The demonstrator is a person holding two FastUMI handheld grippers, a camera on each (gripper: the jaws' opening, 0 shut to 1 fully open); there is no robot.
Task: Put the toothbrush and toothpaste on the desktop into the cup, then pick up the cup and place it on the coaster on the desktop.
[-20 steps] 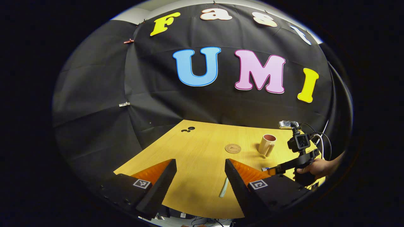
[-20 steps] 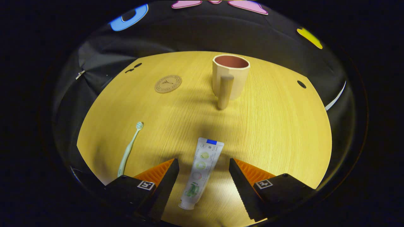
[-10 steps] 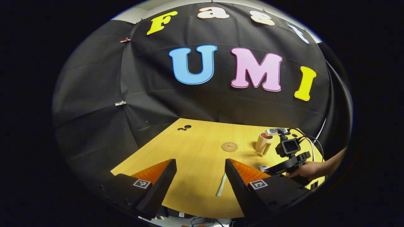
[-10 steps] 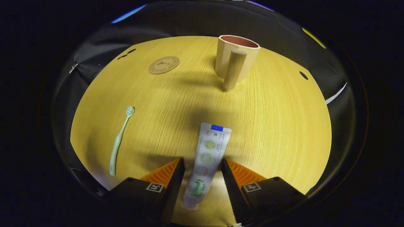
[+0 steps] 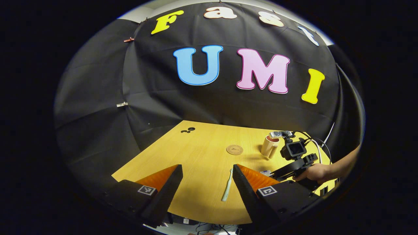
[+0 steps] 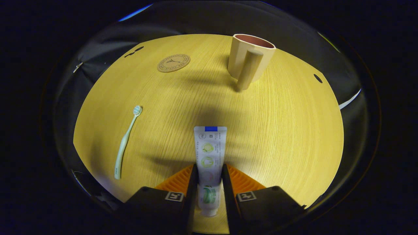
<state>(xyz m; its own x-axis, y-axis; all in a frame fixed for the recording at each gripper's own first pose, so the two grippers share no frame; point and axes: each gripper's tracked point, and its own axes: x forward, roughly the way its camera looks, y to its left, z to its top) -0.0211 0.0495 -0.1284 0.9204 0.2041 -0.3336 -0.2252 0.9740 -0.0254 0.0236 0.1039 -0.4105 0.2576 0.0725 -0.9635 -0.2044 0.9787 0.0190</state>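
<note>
The right gripper (image 6: 209, 192) is squeezing the toothpaste tube (image 6: 209, 156) near its cap end, at the bottom middle of the right gripper view. Both fingers are pressing on its sides, closed in as far as the tube lets them. The tube is lying flat on the worktop (image 6: 287, 130).

The long way of the tube is running straight up and down the picture. Its flat crimped end is pointing up toward the cup (image 6: 249, 58), and its cap is pointing down toward the camera.

The tube is soft, so it could slip or bend when it is being lifted. The long free end could droop and bump the cup's rim. The cup is standing upright in the upper right, with its handle facing the gripper, and a hard bump could tip it over.

The toothbrush (image 6: 125, 143) is lying on the left side, well apart from the tube, with its bristle head pointing up the picture. The coaster (image 6: 173, 62) is sitting in the upper left.

In the left gripper view, the left gripper (image 5: 207, 186) is wide open, holding nothing, and hanging above the worktop.
</note>
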